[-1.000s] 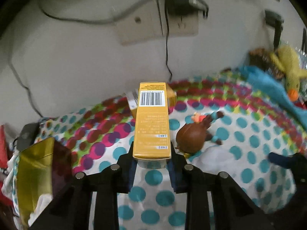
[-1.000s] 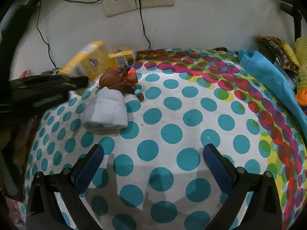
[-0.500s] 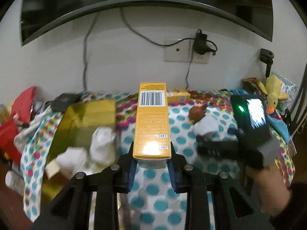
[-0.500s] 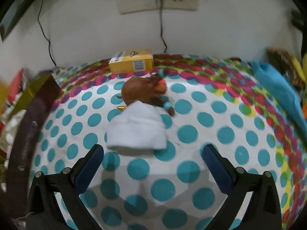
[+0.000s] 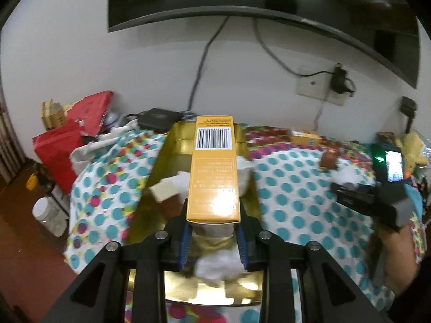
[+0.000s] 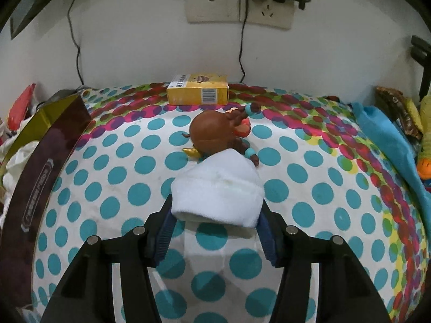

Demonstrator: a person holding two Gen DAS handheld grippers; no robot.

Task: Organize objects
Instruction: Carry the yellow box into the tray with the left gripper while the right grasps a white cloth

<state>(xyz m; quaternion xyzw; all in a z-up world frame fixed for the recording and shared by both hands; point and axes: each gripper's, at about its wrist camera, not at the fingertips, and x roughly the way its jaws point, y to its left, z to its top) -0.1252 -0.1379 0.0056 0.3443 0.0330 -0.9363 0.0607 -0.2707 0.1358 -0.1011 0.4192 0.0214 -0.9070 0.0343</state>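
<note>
My left gripper point(image 5: 213, 238) is shut on a tall yellow box point(image 5: 212, 172) with a barcode and holds it above an open gold box point(image 5: 172, 158) that holds white cloths and small items. My right gripper point(image 6: 215, 226) has its jaws around a rolled white cloth point(image 6: 219, 189) lying on the dotted tablecloth; the pads touch both its sides. Behind the cloth lies a brown toy figure point(image 6: 215, 134), and behind that a second yellow box point(image 6: 198, 92) by the wall. The right gripper also shows in the left wrist view point(image 5: 371, 202).
The gold box's dark outer wall point(image 6: 45, 167) stands at the table's left. A blue cloth point(image 6: 388, 140) and a yellow plush duck point(image 6: 425, 134) lie at the right. Red bags point(image 5: 64, 145), a black device point(image 5: 157, 119) and a white jar point(image 5: 49, 215) sit left of the table. Cables hang from wall sockets point(image 6: 237, 2).
My left gripper has carried the yellow box left and back, from over the tablecloth to above the gold box. My right gripper has moved forward and narrowed around the white cloth.
</note>
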